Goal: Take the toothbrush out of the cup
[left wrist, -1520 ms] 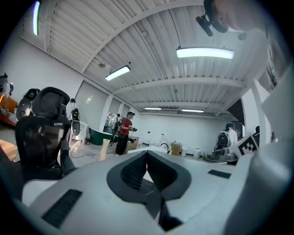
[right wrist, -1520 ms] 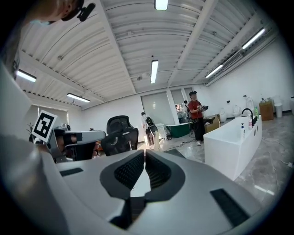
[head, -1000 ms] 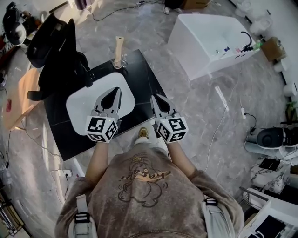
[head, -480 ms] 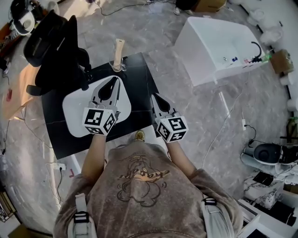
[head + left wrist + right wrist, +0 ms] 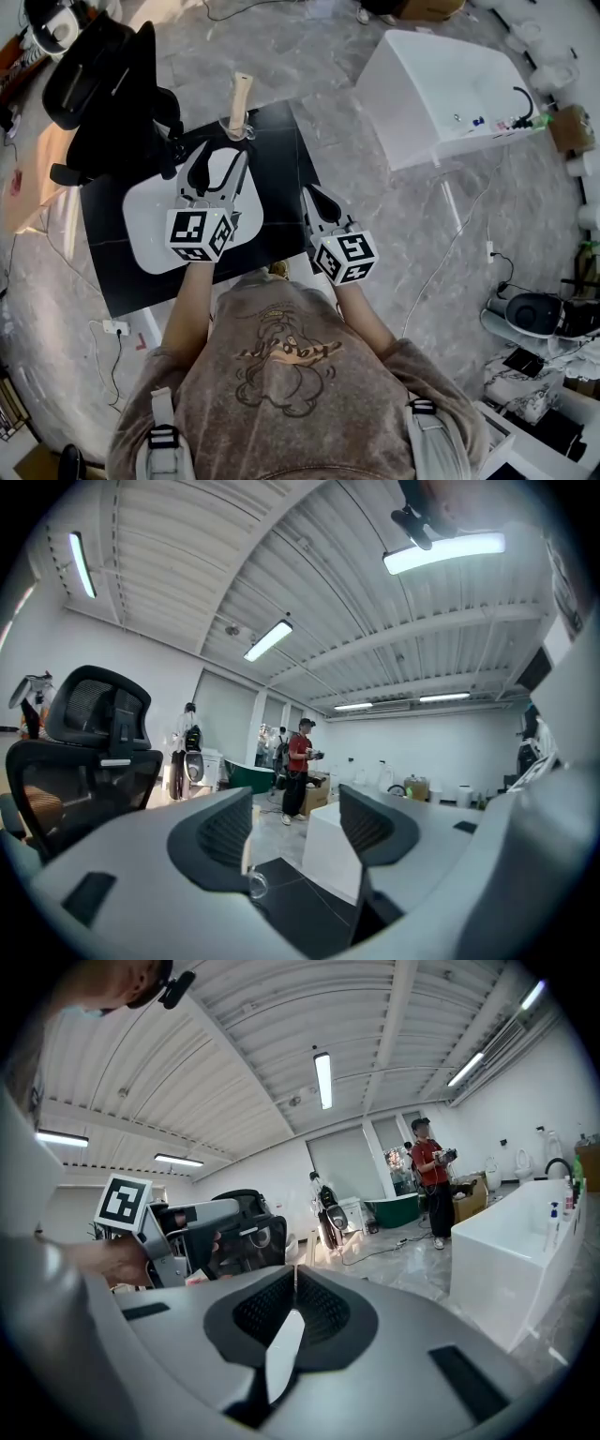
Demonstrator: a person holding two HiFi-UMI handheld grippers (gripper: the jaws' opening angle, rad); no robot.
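Note:
On the black table [image 5: 281,178] a clear glass cup [image 5: 239,126] stands at the far edge, with a wooden toothbrush [image 5: 241,92] upright in it. My left gripper [image 5: 221,152] hovers over the white mat [image 5: 145,225], pointing at the cup. Its jaws are opening and nothing is between them. In the left gripper view the cup [image 5: 255,885] and the toothbrush [image 5: 247,841] show just ahead, close beside the left jaw of the gripper [image 5: 295,808]. My right gripper [image 5: 310,194] is shut and empty over the table's right part; its pads meet in the right gripper view [image 5: 294,1288].
A black office chair [image 5: 103,84] presses against the table's far left corner. A white bathtub [image 5: 441,84] stands on the marble floor to the right. Cables trail across the floor. A person in red [image 5: 300,771] stands far off.
My left gripper has moved forward across the white mat toward the cup, and its jaws have gone from shut to open. The right gripper has shifted only slightly.

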